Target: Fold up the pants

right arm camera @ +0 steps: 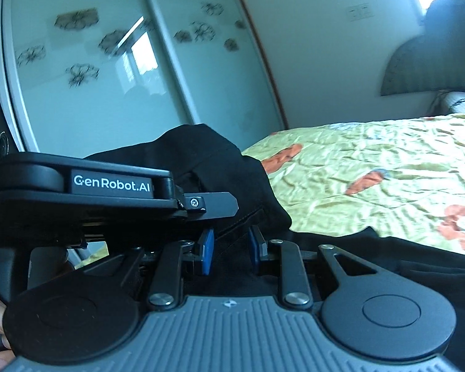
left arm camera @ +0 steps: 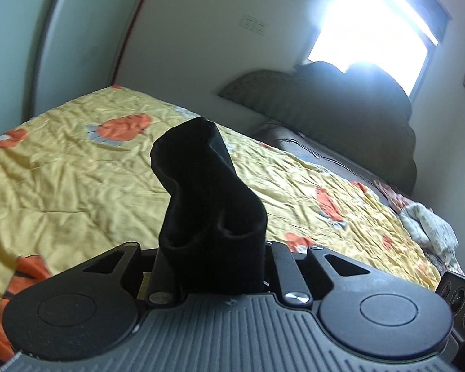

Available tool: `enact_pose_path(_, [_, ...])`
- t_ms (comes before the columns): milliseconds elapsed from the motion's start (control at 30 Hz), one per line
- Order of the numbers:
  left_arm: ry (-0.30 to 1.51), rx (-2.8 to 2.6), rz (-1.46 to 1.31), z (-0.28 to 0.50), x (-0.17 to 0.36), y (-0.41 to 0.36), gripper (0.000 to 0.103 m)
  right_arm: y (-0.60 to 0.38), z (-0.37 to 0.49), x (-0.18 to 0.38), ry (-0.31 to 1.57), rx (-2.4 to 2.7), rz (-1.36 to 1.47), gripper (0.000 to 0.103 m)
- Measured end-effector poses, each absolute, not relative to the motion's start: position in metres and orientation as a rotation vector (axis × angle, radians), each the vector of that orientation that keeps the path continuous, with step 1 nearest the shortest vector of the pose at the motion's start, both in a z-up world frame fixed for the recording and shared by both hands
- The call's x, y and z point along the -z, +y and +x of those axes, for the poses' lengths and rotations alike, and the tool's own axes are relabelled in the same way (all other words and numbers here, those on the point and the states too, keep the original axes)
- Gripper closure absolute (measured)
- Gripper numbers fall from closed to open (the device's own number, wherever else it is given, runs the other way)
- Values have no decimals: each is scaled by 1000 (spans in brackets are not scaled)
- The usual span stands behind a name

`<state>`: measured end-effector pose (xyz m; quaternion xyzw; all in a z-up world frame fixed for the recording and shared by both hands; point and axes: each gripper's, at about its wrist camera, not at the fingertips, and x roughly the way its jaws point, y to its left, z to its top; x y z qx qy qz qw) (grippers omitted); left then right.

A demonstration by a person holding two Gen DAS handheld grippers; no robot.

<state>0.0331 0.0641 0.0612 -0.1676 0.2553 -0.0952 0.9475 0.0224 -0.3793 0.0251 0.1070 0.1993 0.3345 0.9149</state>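
Black fabric is filling the middle of both wrist views: the pants (left arm camera: 201, 192) are bunching up out of the left claw (left arm camera: 210, 248), whose fingers are hidden under the cloth, so they are clamping a thick wad of it. That wad is standing upright above the yellow bedspread (left arm camera: 77, 170), which is printed with orange fish and lying wrinkled across the bed. A dark headboard (left arm camera: 356, 114) is sitting under a bright window (left arm camera: 372, 31) at the far end, and a crumpled light cloth (left arm camera: 431, 226) is lying near the bed's right edge.

In the right wrist view, the right claw (right arm camera: 231, 248) is showing its blue pads (right arm camera: 207, 249) standing apart, with a fold of the pants (right arm camera: 226, 170) lying between them but not pinched. More black cloth is trailing off to the right over the bedspread (right arm camera: 387, 170). The left claw's body, labelled GenRobot.AI, is crossing in just above and to the left, touching the same bundle. A frosted wardrobe door (right arm camera: 108, 62) with flower patterns is filling the background.
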Motion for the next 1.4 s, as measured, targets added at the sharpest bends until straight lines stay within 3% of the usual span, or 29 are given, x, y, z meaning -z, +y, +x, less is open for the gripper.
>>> enact_pose_path(1400, [507, 407, 50, 21, -44, -137, 70, -531, -8, 4, 333, -428, 404, 78])
